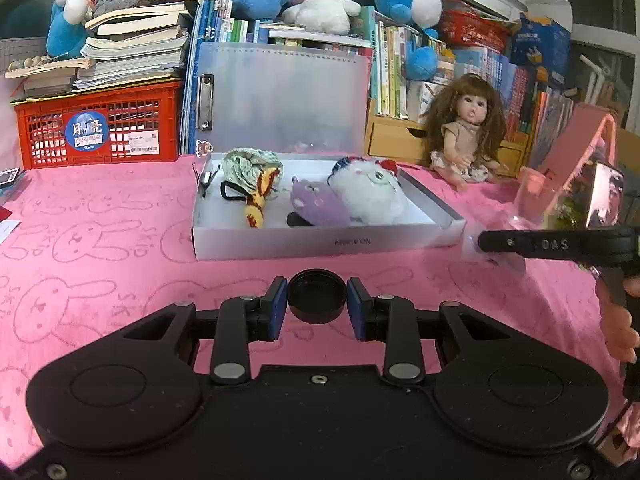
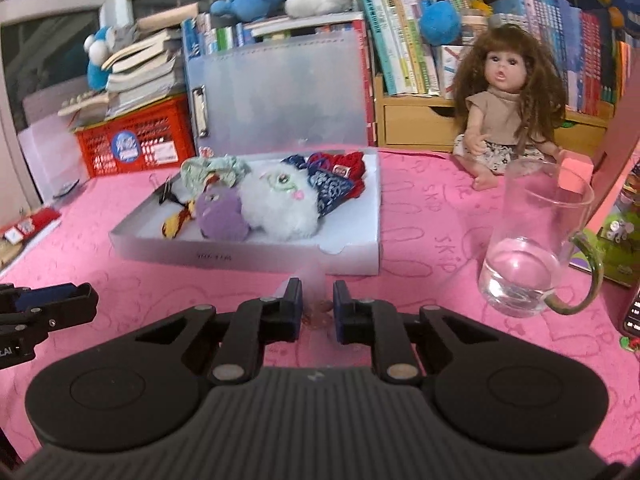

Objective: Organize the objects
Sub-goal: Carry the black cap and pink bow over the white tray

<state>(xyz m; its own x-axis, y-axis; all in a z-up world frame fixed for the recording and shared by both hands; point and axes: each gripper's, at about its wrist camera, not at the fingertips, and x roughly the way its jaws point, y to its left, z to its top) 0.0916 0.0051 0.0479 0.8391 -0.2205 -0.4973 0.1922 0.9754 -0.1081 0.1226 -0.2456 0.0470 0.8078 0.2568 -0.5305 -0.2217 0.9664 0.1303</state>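
Left gripper (image 1: 317,307) closed on a black lid (image 1: 317,301) above the pink cloth (image 1: 120,272), right gripper (image 2: 318,307) pinching a clear bag (image 2: 316,300), white box (image 1: 320,240) just ahead holding plush toys (image 1: 366,196), doll (image 2: 508,112) and glass jug (image 2: 532,248) right.

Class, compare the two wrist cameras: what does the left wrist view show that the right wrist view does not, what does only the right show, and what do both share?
Only the left wrist view shows the black round lid between the left gripper fingers. Only the right wrist view shows the whole glass pitcher with its green handle, and a clear wrapped item between the right gripper fingers. Both show the white box of plush toys, the doll and the red crate.
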